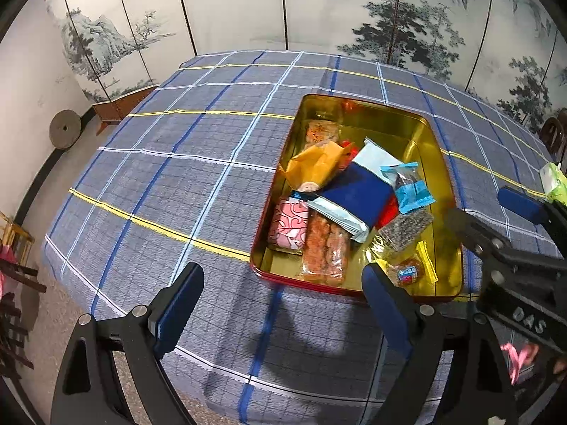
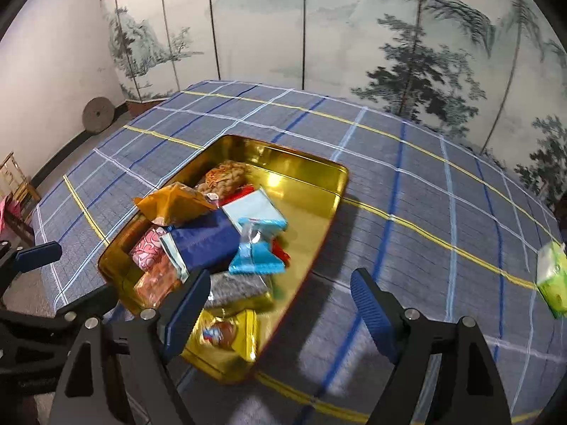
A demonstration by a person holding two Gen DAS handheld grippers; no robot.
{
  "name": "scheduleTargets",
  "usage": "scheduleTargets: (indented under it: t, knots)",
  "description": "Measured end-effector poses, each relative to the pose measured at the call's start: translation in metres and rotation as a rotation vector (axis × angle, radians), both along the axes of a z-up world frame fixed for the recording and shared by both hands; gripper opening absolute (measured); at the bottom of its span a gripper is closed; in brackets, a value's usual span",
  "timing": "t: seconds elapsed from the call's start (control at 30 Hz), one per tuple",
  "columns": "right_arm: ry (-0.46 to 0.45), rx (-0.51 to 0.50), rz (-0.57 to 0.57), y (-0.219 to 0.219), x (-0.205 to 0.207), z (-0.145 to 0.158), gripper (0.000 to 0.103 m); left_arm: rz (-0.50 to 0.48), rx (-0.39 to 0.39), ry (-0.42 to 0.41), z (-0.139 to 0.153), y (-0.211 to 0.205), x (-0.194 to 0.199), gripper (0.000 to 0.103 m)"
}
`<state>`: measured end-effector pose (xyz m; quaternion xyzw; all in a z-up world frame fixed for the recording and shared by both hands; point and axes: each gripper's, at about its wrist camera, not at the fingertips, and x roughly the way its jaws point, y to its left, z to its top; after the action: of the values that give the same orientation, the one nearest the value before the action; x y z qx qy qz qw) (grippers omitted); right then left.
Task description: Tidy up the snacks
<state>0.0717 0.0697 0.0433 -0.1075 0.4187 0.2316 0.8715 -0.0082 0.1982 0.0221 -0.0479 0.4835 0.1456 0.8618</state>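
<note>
Gaping wide, jaws of left gripper (image 1: pixel 283 304) and right gripper (image 2: pixel 280 304) both hold nothing, hovering over the near end of the desk (image 1: pixel 170 184). One gold tin (image 1: pixel 407 124), red outside, sits on the plaid cloth just beyond them. Contents, piled and overlapping: one navy packet (image 1: pixel 358 191), one orange packet (image 1: pixel 315 164), one pink packet (image 1: pixel 288 225), one light-blue wrapper (image 1: pixel 411 187); others partly buried, exact count unclear. One green pack (image 2: pixel 551 278) lies well apart, cut off at the frame edge.

At the right edge of the right wrist view, a green paper packet (image 2: pixel 551 279) is blurred and partly cut off. In the gold rectangular tin (image 1: pixel 418 122), a red wrapper (image 1: pixel 389 209) lies mostly buried under a navy pouch (image 1: pixel 358 191); printing on every snack is too small to read.
</note>
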Motion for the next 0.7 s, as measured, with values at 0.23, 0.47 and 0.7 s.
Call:
scheduleTargets:
  t: [0.23,0.47,0.7]
  knots:
    - [-0.025,-0.044,-0.015,-0.013,-0.018,-0.001,0.084,-0.001,0.013,0.007,0.000,-0.007,0.001,0.089]
    - [0.005,-0.036,-0.019,-0.022,-0.022,-0.007,0.084,0.008,0.032,0.007,0.002,-0.010,0.002,0.089]
    - [0.020,-0.040,-0.015,-0.023,-0.023,-0.011,0.084,0.009,0.040,0.011,0.003,-0.012,0.003,0.090]
